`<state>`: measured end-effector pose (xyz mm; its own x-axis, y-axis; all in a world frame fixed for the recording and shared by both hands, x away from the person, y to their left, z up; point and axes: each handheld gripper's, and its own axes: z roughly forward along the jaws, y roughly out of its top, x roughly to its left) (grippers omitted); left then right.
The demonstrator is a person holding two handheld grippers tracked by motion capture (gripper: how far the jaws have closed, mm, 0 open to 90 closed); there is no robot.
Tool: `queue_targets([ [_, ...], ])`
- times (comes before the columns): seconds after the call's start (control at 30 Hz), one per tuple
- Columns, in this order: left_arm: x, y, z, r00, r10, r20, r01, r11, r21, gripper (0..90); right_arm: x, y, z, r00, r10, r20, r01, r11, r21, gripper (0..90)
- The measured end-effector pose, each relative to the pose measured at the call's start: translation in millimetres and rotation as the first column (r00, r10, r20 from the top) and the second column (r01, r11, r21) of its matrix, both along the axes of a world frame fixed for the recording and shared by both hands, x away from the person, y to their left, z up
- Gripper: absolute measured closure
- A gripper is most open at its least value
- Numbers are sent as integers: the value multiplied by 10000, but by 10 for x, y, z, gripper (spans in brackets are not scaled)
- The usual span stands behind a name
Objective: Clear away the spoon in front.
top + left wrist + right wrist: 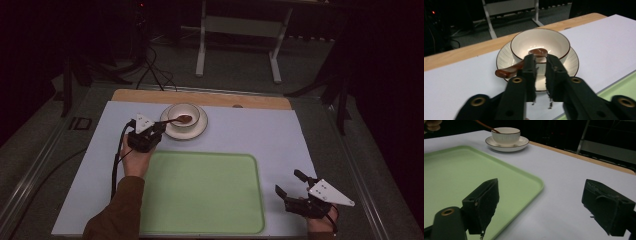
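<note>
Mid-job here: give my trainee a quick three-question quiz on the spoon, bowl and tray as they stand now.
1. True or false: the brown spoon has its head inside the bowl.
2. What does the bowl stand on? A. green tray B. saucer C. bare table
3. Which gripper has its jaws wide apart?

Key:
1. True.
2. B, the saucer; the green tray holds nothing.
3. The right gripper; the left gripper is at the spoon, jaws nearly closed.
</note>
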<state>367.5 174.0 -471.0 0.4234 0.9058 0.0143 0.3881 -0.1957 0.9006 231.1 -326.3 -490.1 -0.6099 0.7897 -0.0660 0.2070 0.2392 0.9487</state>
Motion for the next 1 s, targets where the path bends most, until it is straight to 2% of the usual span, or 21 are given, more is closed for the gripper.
queue_targets([
  [0.1,65,9,-39,9998,48,-192,-48,10000,16,898,0,1,-1,10000,0,-5,0,10000,-15,140],
  [0.2,128,9,-59,9993,169,-344,-172,9998,-106,899,-1,-2,1,10000,5,9,-5,10000,-13,140],
  [0.33,212,-16,-70,9985,299,-468,-297,9996,41,900,-1,2,0,10000,21,0,-21,10000,-8,140],
  [0.47,293,17,-93,9954,693,-657,-698,9975,-62,900,-2,-2,-2,10000,22,-3,-22,10000,1,140],
  [0.67,406,93,-102,9873,1361,-823,-1384,9901,-238,895,-5,-10,-4,10000,5,-21,-5,10000,15,140],
  [0.77,459,141,-89,9817,1686,-885,-1739,9832,-555,886,-9,-13,-5,10000,-1,-15,1,10000,3,140],
  [1.0,578,160,-85,9698,2175,-1103,-2217,9747,-280,855,-20,-17,-8,10000,-38,-22,38,10000,-51,140],
])
